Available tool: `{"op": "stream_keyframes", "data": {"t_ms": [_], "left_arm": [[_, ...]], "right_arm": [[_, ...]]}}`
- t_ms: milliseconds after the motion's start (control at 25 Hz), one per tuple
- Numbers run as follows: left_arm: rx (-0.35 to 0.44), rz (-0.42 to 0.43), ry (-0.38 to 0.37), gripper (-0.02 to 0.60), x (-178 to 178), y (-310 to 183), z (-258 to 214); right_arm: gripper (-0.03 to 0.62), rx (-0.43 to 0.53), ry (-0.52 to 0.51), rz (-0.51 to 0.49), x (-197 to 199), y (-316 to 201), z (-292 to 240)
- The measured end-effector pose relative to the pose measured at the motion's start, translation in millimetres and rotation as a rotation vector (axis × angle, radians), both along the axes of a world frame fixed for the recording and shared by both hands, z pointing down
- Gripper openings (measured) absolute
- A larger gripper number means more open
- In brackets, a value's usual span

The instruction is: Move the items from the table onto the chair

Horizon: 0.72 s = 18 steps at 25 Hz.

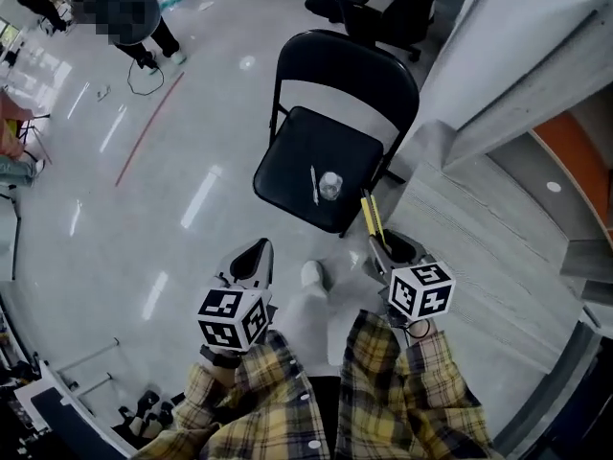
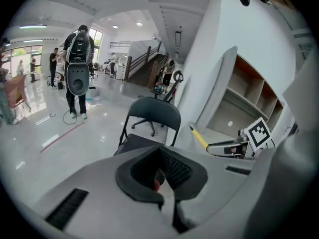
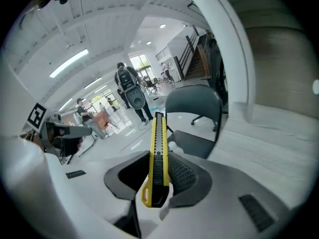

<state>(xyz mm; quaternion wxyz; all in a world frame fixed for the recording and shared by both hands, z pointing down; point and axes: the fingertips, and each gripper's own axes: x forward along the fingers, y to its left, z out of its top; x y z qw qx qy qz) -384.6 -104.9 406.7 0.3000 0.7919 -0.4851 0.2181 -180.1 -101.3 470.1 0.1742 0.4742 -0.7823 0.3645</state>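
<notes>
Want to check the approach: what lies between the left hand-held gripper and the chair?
Only bare floor; the head view shows nothing else between the left hand-held gripper and the chair.

Both forearms, in yellow plaid sleeves (image 1: 402,391), reach forward side by side, each hand hidden behind its marker cube (image 1: 233,316). The left gripper (image 1: 253,257) points forward and down, its jaws pressed together with no gap between them. The right gripper (image 1: 396,249), beside it but apart, tilts down likewise. Its jaws are clamped on a yellow utility knife (image 3: 158,153), which juts out past the fingertips, its looped end back between the pads.
</notes>
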Motion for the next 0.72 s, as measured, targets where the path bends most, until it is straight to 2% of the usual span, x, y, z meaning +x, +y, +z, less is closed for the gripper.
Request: {"op": "stream_keyframes", "data": {"t_ms": [200,440,560,720], "left_arm": [[-0.034,-0.106,0.016,0.005,-55.2,-27.5,25.9],[-0.084,-0.157,0.045,0.005,-87.7,-41.1,85.2],[-0.134,-0.165,0.055,0.005,-101.1,-37.8,122.8],[-0.205,-0.158,0.069,0.005,-104.2,-21.4,175.6]], "right_arm": [[0.126,-0.024,-0.043,-0.062,-103.5,-57.4,22.7],[0.126,-0.119,-0.022,-0.079,-178.0,-97.2,113.2],[0.126,-0.16,0.049,-0.077,-195.2,-109.7,174.9],[0.126,-0.196,0.139,-0.054,-189.4,-129.9,257.2]]}}
